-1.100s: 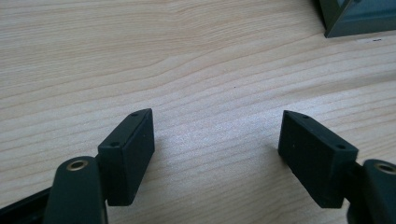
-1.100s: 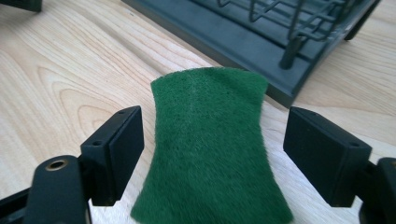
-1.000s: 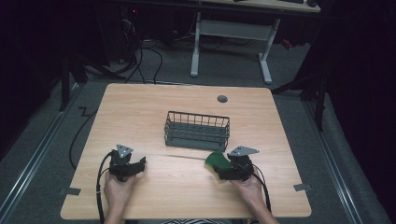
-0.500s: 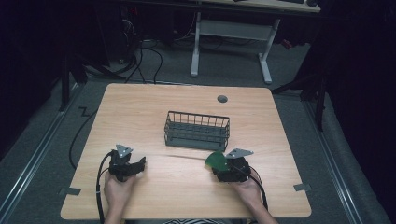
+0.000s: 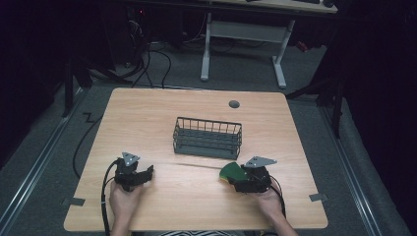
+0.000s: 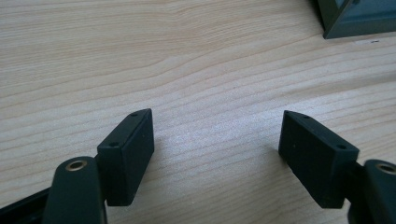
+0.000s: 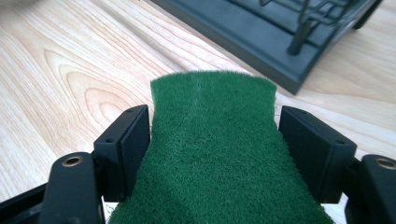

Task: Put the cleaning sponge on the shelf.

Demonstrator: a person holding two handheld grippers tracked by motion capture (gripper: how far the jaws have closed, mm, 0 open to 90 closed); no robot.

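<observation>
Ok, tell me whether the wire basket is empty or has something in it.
Empty: the wire basket shows a bare floor, and the green scouring pad sits outside it.

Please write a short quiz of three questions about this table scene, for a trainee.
1. True or false: the green felt-like scouring pad lies inside the black wire basket.
2. Which gripper has nothing between its fingers? A) left B) right
3. What lies beyond the right gripper in its own view?

Key:
1. False; it sits between the right gripper's fingers, outside the basket.
2. A.
3. The basket's dark base, on the light wooden table.
</observation>
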